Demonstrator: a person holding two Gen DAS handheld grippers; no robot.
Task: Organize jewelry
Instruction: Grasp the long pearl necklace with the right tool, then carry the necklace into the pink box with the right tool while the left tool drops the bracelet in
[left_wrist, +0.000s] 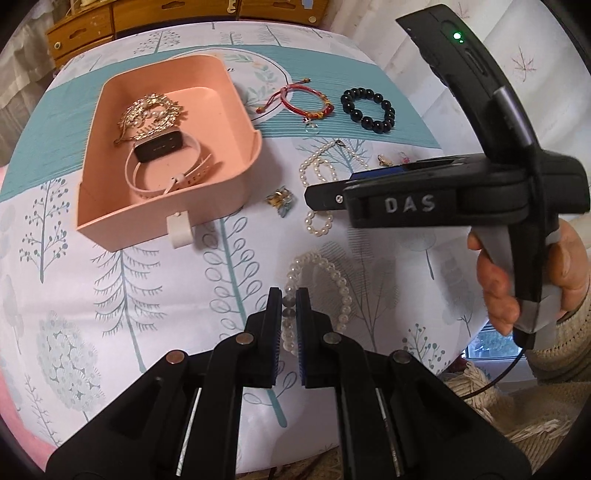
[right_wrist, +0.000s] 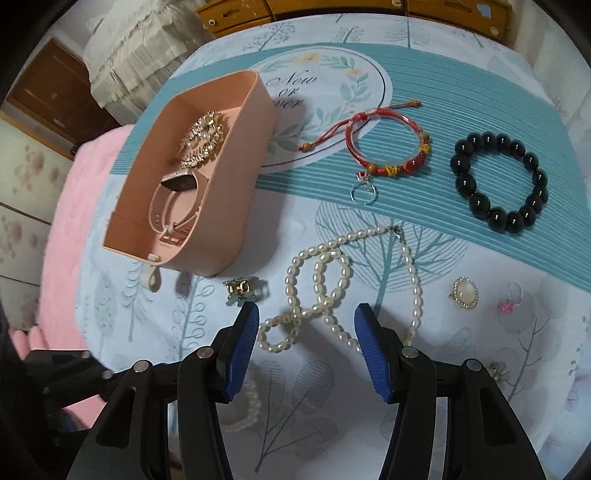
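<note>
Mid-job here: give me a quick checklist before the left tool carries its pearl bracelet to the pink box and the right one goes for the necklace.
1. Left tool clamped on the pearl bracelet: ok, beads sit between the pads.
2. Bracelet lifted off the cloth: cannot tell.
3. Room in the pink box: ok, bare floor shows beside the watch and gold brooch.
4. Right tool over the pearl necklace: ok, strands lie between open pads.
5. Hair clip clear of the right tool: not ok, it lies right by one pad.

black bead bracelet (right_wrist: 499, 183): glossy | pink box (right_wrist: 236, 206): matt plastic | tablecloth (right_wrist: 480, 387): printed cloth
</note>
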